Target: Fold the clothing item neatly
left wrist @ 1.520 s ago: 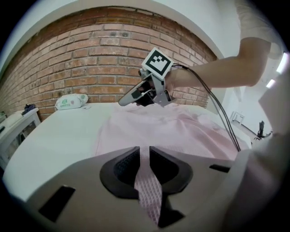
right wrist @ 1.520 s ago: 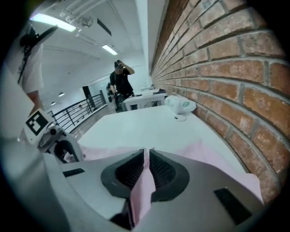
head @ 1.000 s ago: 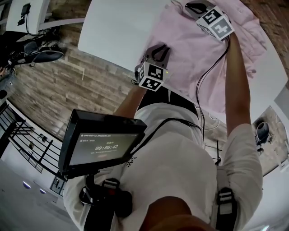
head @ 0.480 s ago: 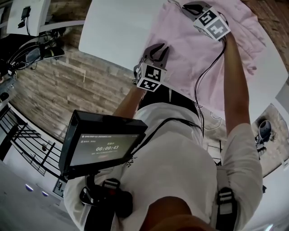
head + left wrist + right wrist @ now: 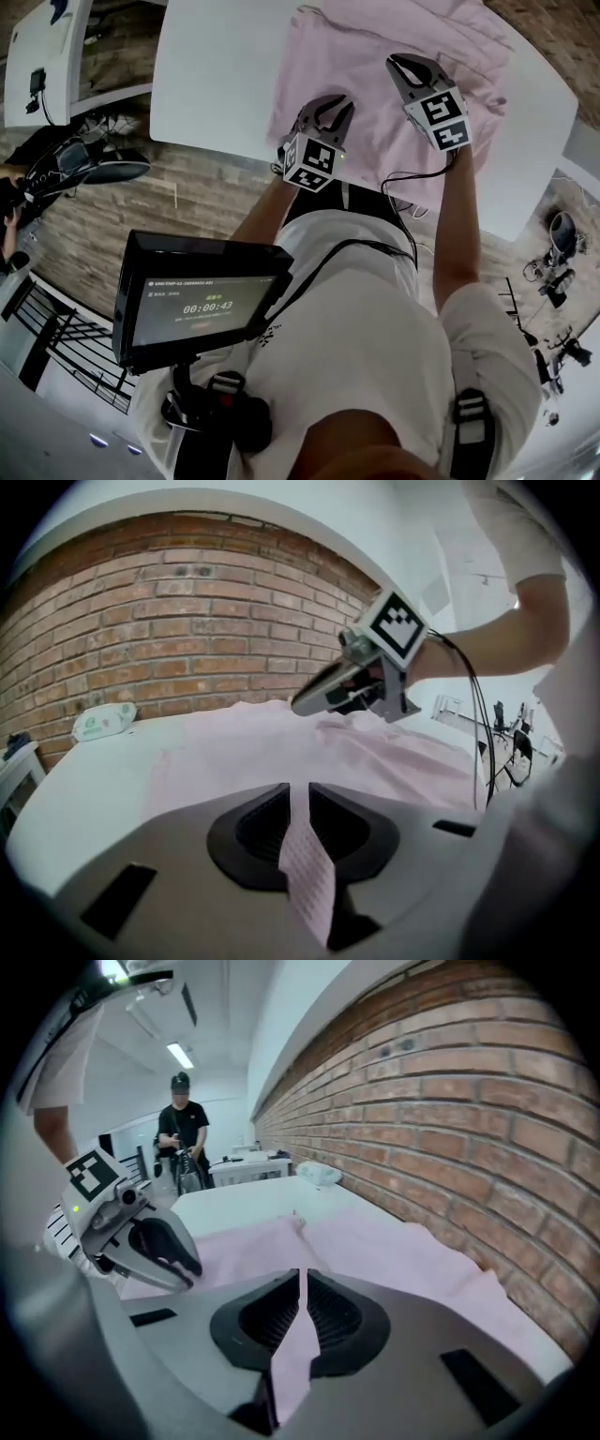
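You're early in the fold: the pale pink cotton shirt (image 5: 361,56) lies mostly flat by the white desk's (image 5: 216,66) near edge, your left gripper (image 5: 298,797) and right gripper (image 5: 302,1286) each pinching its cloth, every fold undone, while the black chest screen (image 5: 202,305) reads 00:00:43.

Bright, even light, partly from a ceiling strip lamp (image 5: 178,1055); fisheye bending, dark corners; the white table (image 5: 216,66) looks perhaps slightly overexposed.

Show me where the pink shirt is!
In the head view the pink shirt lies on the white table, toward its right, pinched by the left tongs and right tongs.
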A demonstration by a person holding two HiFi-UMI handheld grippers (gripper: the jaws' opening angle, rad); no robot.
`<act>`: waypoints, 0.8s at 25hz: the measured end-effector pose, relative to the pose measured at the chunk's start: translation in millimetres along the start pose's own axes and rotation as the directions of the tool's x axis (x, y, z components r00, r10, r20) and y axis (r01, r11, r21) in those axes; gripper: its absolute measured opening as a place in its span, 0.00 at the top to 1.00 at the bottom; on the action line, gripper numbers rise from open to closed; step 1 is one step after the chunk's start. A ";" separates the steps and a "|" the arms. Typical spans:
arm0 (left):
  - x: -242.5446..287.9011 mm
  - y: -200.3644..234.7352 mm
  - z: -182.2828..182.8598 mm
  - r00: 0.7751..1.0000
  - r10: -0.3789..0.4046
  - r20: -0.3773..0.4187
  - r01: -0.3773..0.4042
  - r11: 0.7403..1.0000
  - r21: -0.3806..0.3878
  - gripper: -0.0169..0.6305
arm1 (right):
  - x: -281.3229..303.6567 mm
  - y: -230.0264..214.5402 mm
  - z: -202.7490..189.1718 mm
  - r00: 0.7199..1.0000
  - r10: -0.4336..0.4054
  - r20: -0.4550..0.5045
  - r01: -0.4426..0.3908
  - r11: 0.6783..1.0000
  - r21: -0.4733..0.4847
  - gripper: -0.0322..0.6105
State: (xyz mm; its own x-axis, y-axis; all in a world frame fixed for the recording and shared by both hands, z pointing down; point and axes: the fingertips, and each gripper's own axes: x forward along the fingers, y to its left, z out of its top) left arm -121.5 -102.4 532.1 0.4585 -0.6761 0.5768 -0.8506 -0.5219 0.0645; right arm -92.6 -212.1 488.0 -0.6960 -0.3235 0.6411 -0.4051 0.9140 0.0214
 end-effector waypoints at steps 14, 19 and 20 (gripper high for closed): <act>31.2 -32.1 -26.8 0.992 -0.061 -0.114 0.080 0.982 0.172 0.90 | -149.3 -117.4 -230.6 0.794 -0.568 -0.216 0.605 0.771 0.198 0.90; 15.6 -3.1 1.9 1.000 -0.016 -0.024 0.019 0.991 0.130 0.90 | -168.0 -131.3 -189.4 0.775 -0.613 -0.152 0.631 0.749 0.199 0.94; 11.4 6.1 14.4 1.000 0.011 0.012 -0.013 0.991 0.133 0.90 | -166.8 -130.6 -186.0 0.785 -0.605 -0.137 0.620 0.761 0.192 0.94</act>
State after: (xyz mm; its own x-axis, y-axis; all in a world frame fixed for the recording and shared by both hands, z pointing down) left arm -117.7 -120.8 527.4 0.4518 -0.6883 0.5676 -0.8146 -0.5777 -0.0521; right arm 186.6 -232.0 520.9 -0.2201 -0.7732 0.5948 -0.8533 0.4481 0.2667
